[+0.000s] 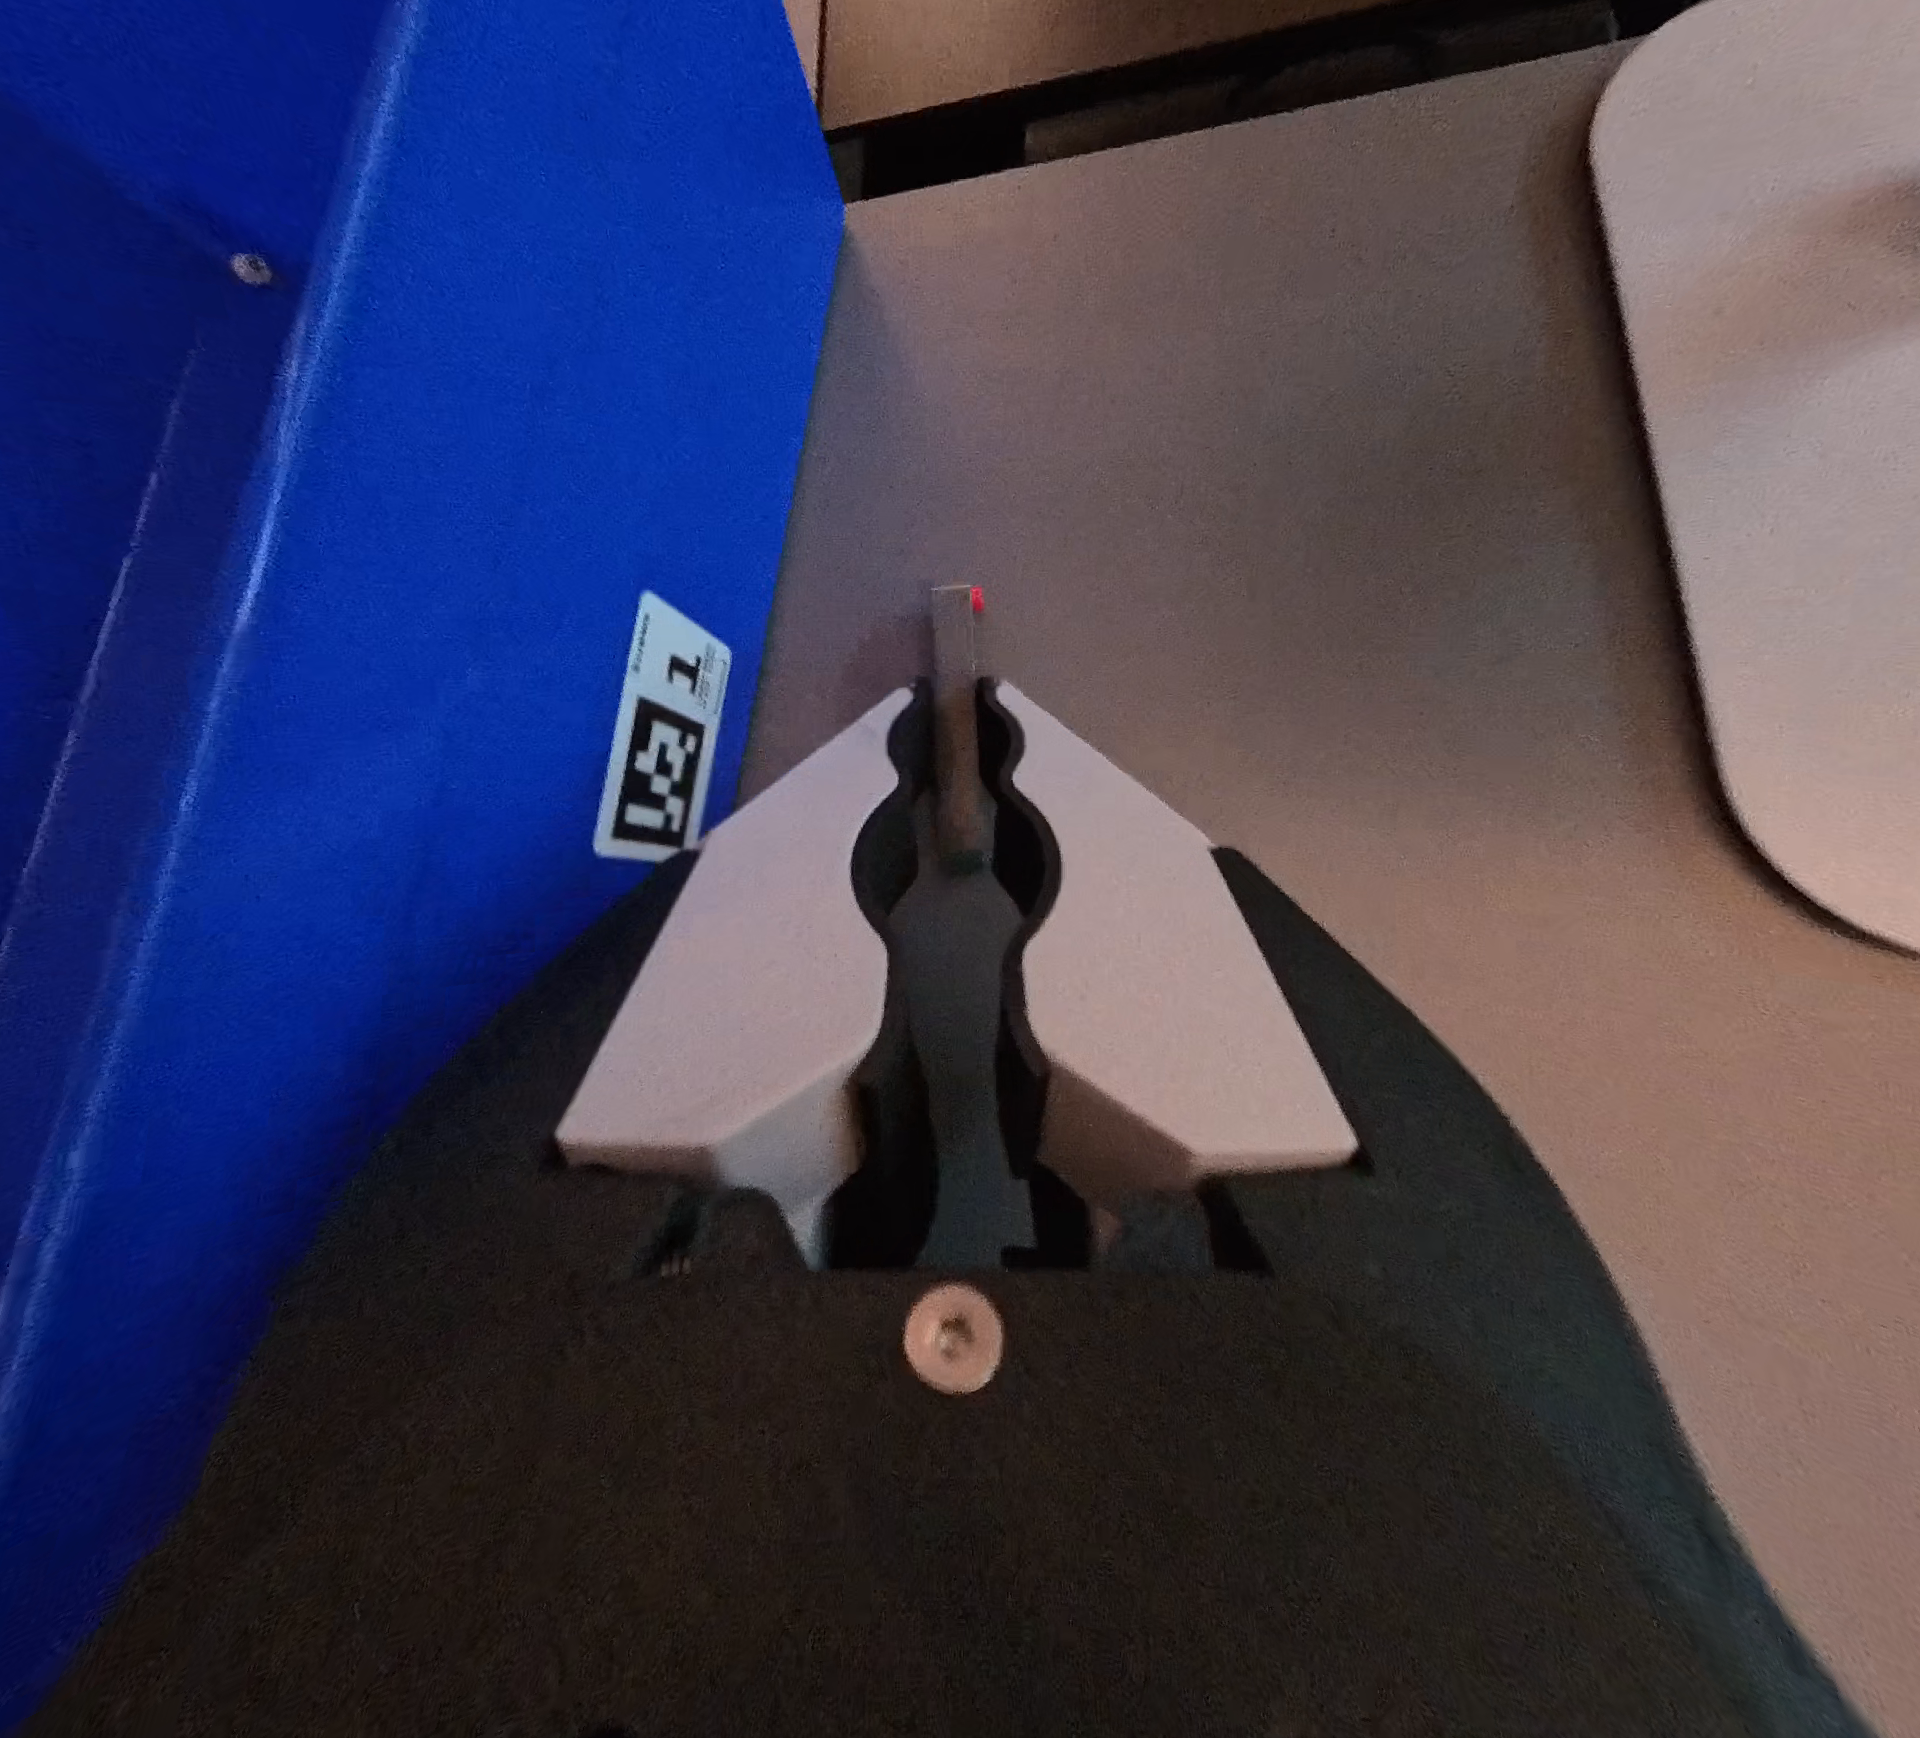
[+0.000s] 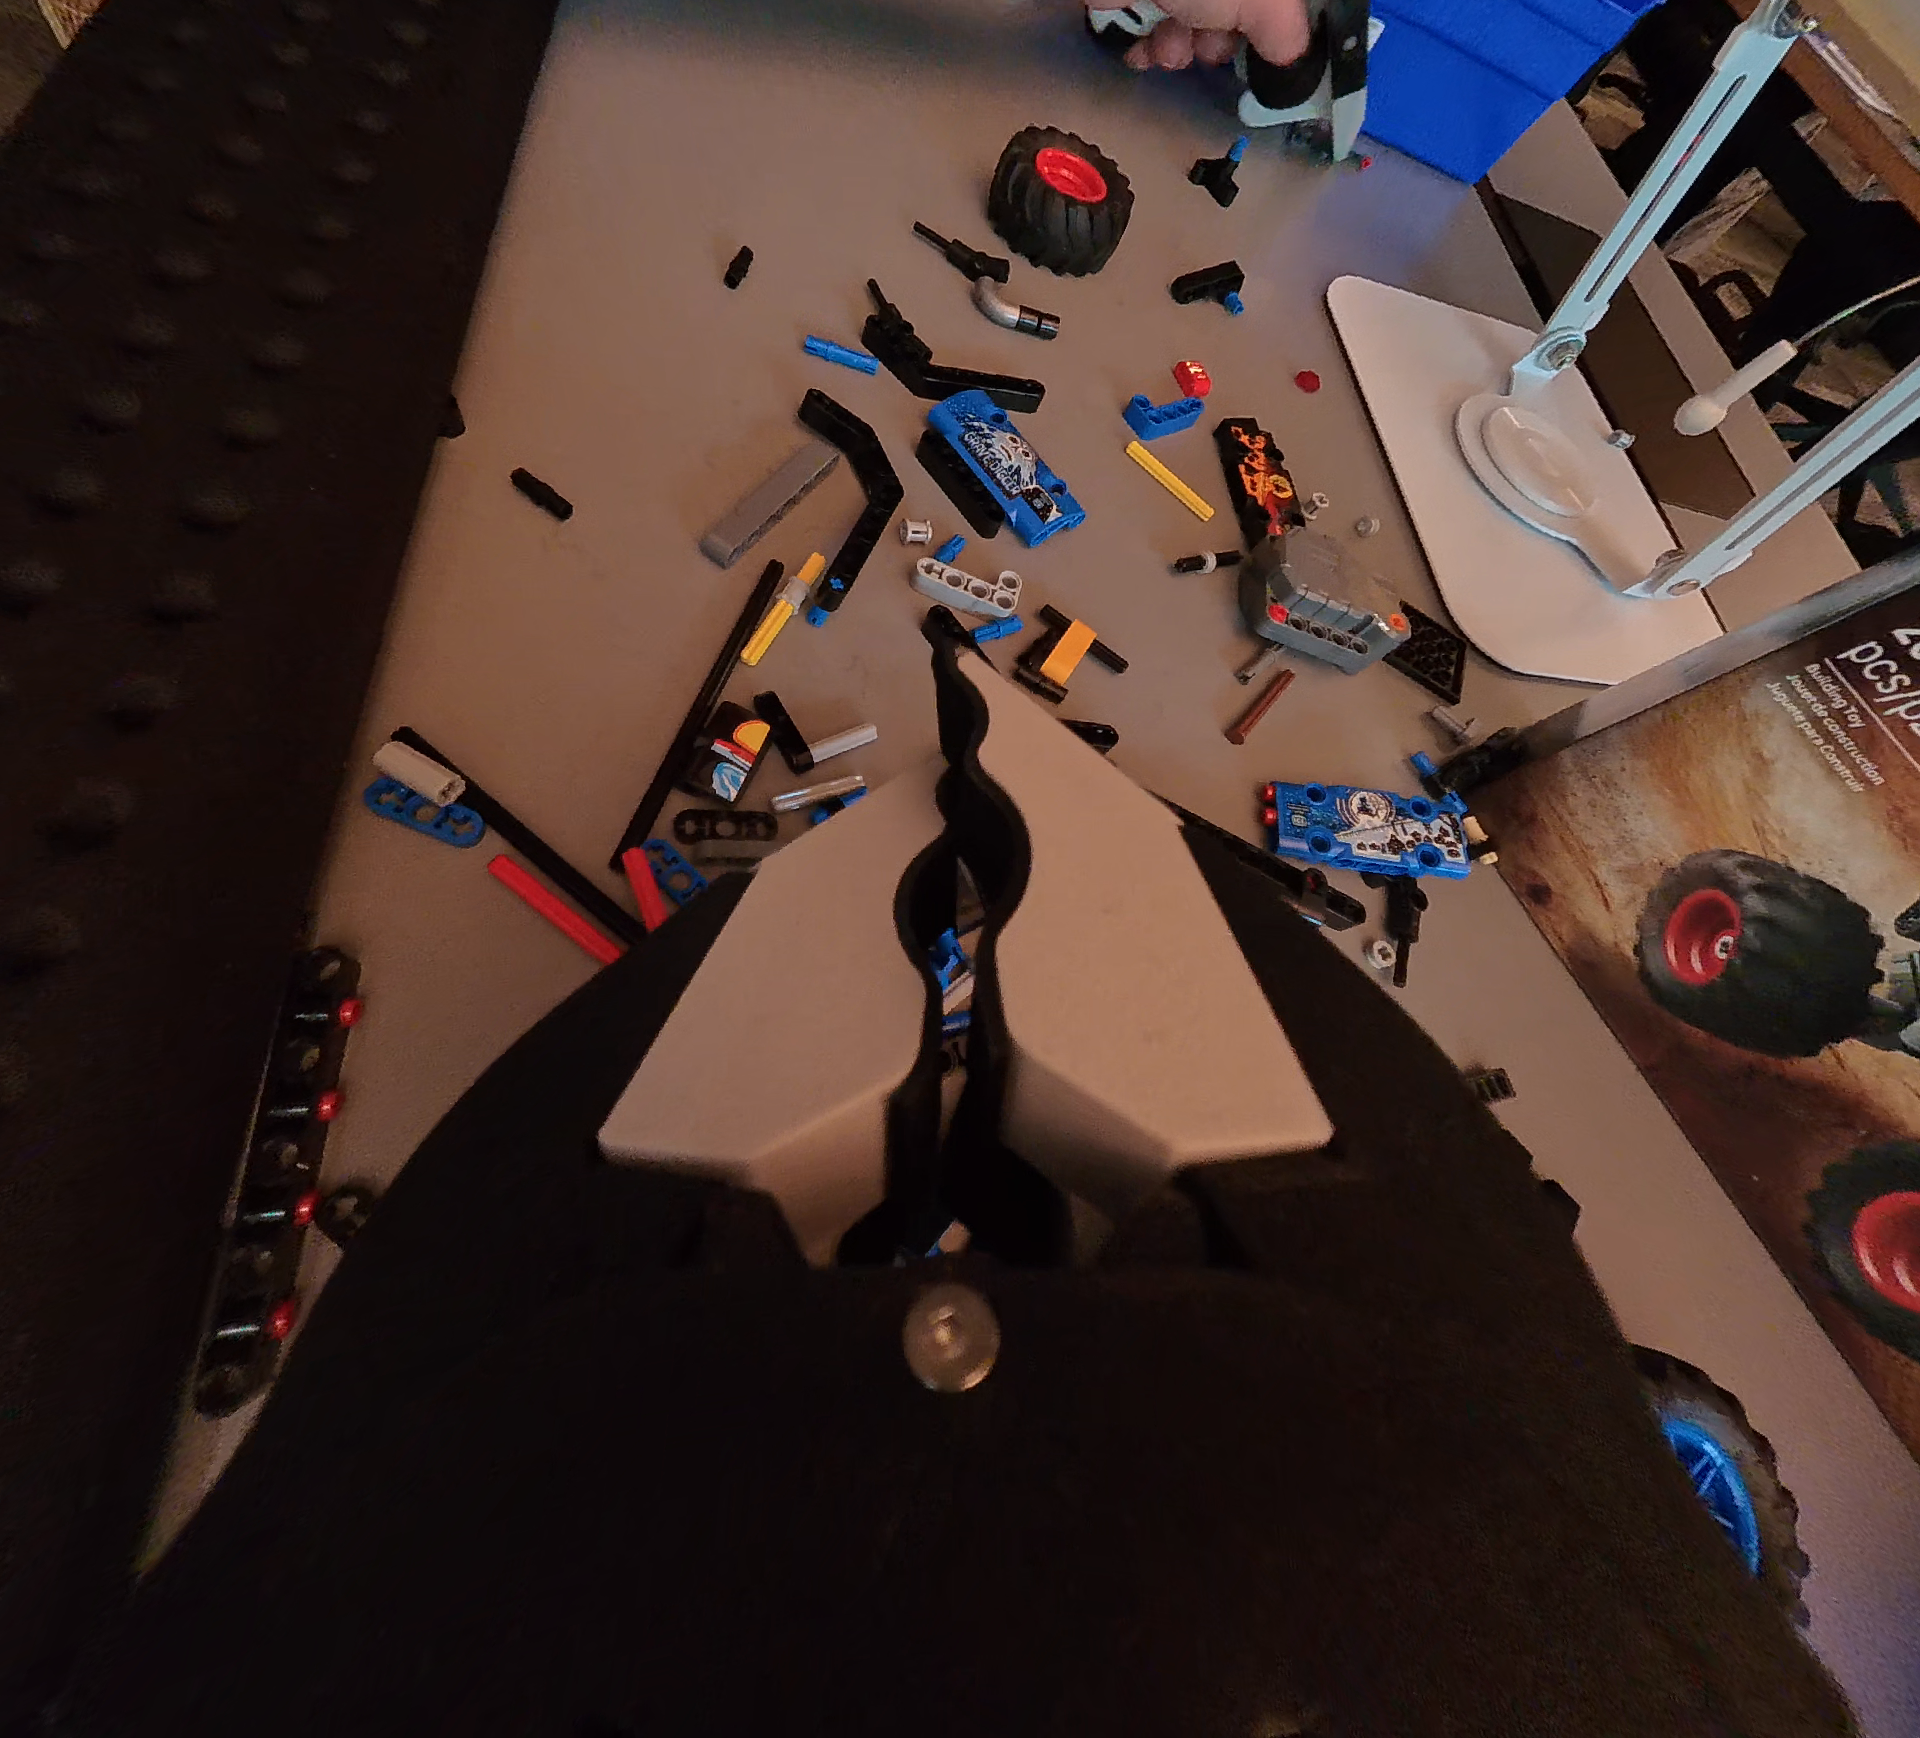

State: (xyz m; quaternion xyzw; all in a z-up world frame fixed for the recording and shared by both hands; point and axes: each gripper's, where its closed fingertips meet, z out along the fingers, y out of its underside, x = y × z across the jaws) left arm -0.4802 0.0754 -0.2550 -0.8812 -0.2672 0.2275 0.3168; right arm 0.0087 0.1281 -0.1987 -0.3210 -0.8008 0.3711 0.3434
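My left gripper (image 1: pixel 956 691) is shut on a thin grey toy-brick piece (image 1: pixel 956 639) with a red tip, which sticks out past the fingertips. It is low over the grey table (image 1: pixel 1247 441), right beside a blue bin (image 1: pixel 416 338). In the right wrist view the left gripper (image 2: pixel 1320 119) shows far off in a hand with a plaid sleeve, next to the blue bin (image 2: pixel 1475 26). My right gripper (image 2: pixel 951 649) is shut with nothing clearly between its pads. It hovers over scattered toy-brick parts near a grey angled beam (image 2: pixel 966 585) and an orange-and-black piece (image 2: pixel 1070 649).
A black tyre with a red hub (image 2: pixel 1060 197), a blue printed panel (image 2: pixel 1008 467) and a grey block (image 2: pixel 1320 597) lie among the parts. A white lamp base (image 2: pixel 1434 441) and a printed box (image 2: pixel 1714 909) stand on the right. A black studded mat (image 2: pixel 208 338) lies on the left. Spacing between my two grippers at the tips: around 50 cm.
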